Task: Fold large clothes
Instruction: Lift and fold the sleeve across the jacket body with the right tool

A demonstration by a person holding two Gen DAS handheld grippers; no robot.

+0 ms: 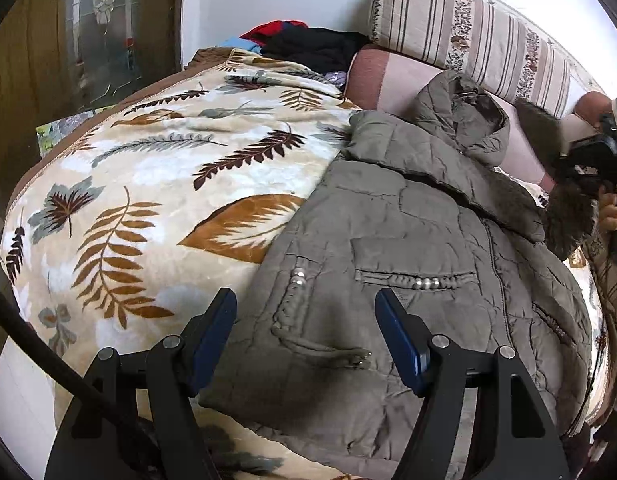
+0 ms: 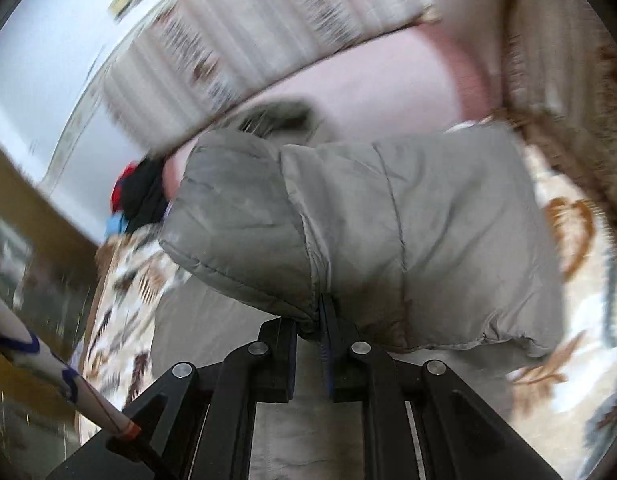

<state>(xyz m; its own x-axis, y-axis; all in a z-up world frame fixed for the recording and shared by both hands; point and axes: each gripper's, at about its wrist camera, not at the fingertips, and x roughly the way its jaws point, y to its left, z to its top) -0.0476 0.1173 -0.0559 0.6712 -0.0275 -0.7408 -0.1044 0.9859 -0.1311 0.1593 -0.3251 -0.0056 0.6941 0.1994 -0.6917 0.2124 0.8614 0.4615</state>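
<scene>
The jacket [image 1: 408,240] was olive-grey quilted cloth, matt and creased, with a fur-like trim on its hood [image 1: 568,216] and pearly beads along a pocket. The blanket [image 1: 148,184] was plush, slightly lustrous fabric with a leaf print. The left hand-held gripper [image 1: 306,312] was matt black plastic with blue pads and bright metal pins.

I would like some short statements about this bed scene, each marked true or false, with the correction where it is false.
1. The right gripper is shut on a fold of the grey-green padded jacket. True.
2. The left gripper clamps the jacket. False: its jaws stand open above it, holding nothing.
3. The jacket lies on a leaf-patterned blanket. True.
4. The jacket's hood has a fur trim. True.
5. The striped cushion lies on top of the jacket. False: it stands behind it, by the wall.
</scene>
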